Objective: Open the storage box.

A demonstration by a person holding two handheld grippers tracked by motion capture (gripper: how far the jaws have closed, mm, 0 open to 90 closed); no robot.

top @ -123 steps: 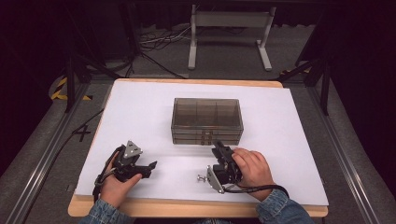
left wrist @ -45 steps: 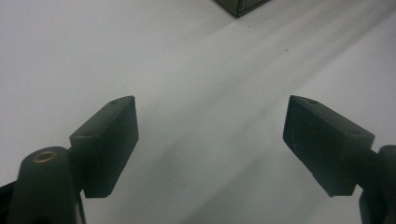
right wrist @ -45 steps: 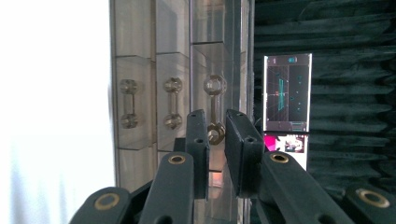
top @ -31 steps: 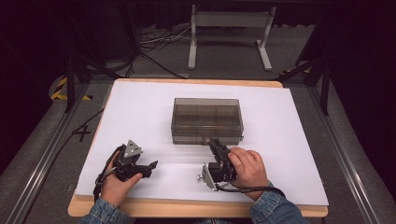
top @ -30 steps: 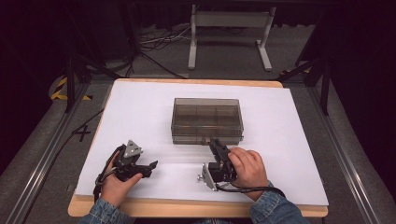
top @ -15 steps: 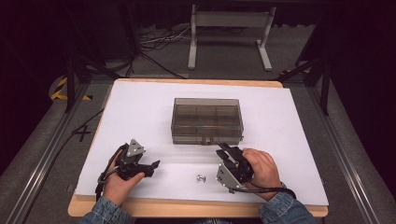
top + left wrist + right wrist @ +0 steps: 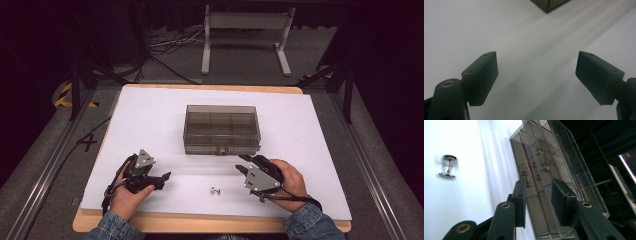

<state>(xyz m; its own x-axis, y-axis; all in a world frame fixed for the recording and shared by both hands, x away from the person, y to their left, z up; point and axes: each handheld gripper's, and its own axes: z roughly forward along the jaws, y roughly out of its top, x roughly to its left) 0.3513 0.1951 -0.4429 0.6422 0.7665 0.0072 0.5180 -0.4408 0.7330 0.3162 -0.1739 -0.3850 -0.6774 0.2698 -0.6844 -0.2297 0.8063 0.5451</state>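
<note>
While our right gripper [image 7: 243, 165] hangs tilted just in front of the smoky clear plastic compartment box [image 7: 222, 128], its jaws, which have just been opening, stand partly apart with nothing between them. We see the small shiny metal stud with two round ends [image 7: 216, 190] lying on the white table top [image 7: 150, 115] between our two grippers, nearer the right one and apart from it. Our left gripper [image 7: 163, 179] holds its jaws wide and empty just above the table, and whether it touches the surface we cannot quite tell.

The white surface [image 7: 150, 120] is brightly and evenly lit from above, while the room around it sinks into near black. Shadows are soft and short. In the left gripper view the surface looks grey and dim, crossed by faint streaks (the near jaws are blurred). In the right gripper view the clear box [image 7: 549, 170] catches pale reflections.
</note>
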